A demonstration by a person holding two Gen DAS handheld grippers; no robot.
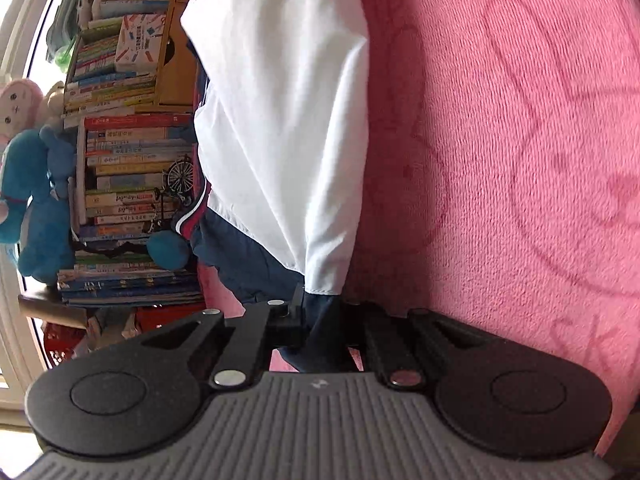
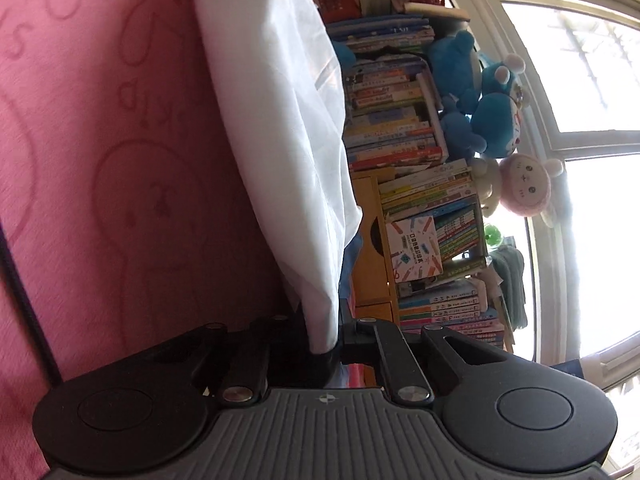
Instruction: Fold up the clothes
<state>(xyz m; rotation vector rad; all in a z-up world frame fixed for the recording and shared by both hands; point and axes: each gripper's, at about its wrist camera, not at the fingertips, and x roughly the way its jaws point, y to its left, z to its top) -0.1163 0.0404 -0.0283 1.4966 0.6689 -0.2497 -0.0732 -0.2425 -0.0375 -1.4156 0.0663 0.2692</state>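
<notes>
A white and navy garment [image 1: 280,120] with a red and white striped trim hangs stretched in the left wrist view, over a pink blanket [image 1: 500,140]. My left gripper [image 1: 320,312] is shut on the garment's navy edge, cloth pinched between its black fingers. In the right wrist view the same garment [image 2: 288,140] shows its white side, running from the top of the frame down into my right gripper [image 2: 326,336], which is shut on its white corner. Both views are rolled sideways. The cloth hides the fingertips of both grippers.
The pink blanket [image 2: 120,160] with rabbit outlines lies under the garment. Stacks of books [image 1: 128,184] fill a wooden shelf [image 2: 372,256] behind it. Blue and pink plush toys [image 2: 492,120] sit on the books by a bright window [image 2: 580,160].
</notes>
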